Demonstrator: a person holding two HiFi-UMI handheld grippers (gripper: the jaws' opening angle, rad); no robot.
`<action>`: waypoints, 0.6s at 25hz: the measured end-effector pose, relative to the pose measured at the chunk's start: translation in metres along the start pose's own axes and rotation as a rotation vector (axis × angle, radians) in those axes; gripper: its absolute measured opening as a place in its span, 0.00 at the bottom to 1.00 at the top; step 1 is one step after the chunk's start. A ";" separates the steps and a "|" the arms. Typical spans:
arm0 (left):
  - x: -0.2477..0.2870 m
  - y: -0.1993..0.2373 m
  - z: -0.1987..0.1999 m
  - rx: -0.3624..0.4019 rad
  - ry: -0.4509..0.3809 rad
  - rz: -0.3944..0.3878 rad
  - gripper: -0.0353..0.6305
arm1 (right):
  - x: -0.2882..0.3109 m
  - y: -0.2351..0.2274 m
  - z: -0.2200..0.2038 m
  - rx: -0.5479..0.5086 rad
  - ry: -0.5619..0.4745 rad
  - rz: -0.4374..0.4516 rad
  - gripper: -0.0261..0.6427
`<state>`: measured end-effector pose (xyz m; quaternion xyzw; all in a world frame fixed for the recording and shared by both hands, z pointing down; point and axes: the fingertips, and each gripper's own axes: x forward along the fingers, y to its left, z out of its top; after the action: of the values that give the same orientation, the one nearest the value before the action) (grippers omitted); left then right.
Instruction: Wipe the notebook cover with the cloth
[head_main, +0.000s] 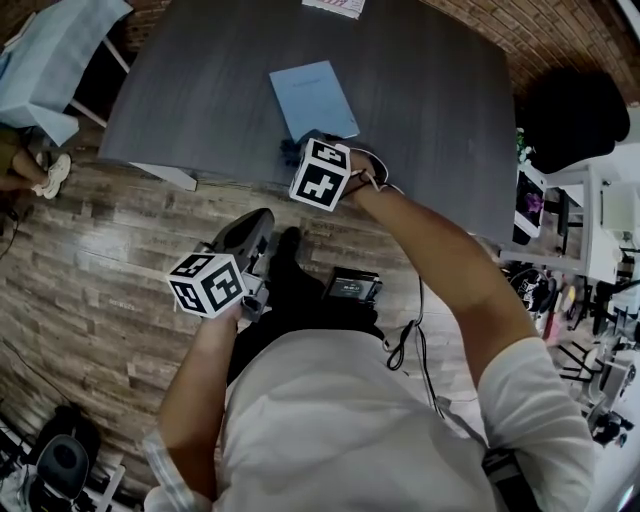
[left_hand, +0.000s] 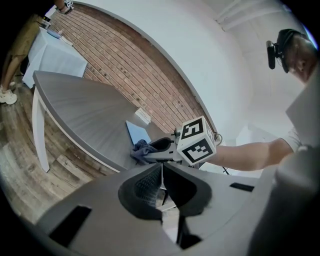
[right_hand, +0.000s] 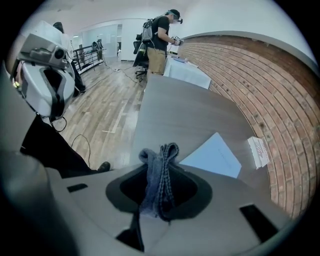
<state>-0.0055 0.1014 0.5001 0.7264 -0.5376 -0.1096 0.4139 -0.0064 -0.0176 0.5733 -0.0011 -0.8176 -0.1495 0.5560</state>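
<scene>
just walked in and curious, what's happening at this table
A person holds a gripper in each hand. The right gripper has its fingers shut on a grey-blue cloth, held at the near edge of the light blue notebook on the dark table. The left gripper is shut, empty, and held low, short of the table.

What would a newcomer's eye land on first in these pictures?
The right hand-held gripper is clamped on a bunched dark blue cloth at the near edge of the dark table. Just beyond it, a light blue notebook lies flat and closed on the table. The left hand-held gripper hangs shut and empty off the table, over the wood floor.
</scene>
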 end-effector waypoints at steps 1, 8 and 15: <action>-0.002 -0.002 -0.001 0.000 -0.001 -0.001 0.07 | -0.003 0.004 0.000 0.004 -0.007 0.007 0.21; -0.021 -0.008 -0.001 0.004 -0.029 -0.010 0.07 | -0.030 0.018 0.006 0.080 -0.068 0.037 0.21; -0.051 -0.022 0.024 0.032 -0.114 -0.032 0.06 | -0.076 0.019 0.025 0.221 -0.205 0.002 0.21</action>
<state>-0.0249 0.1361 0.4550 0.7342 -0.5500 -0.1488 0.3692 0.0036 0.0194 0.5004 0.0440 -0.8815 -0.0571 0.4667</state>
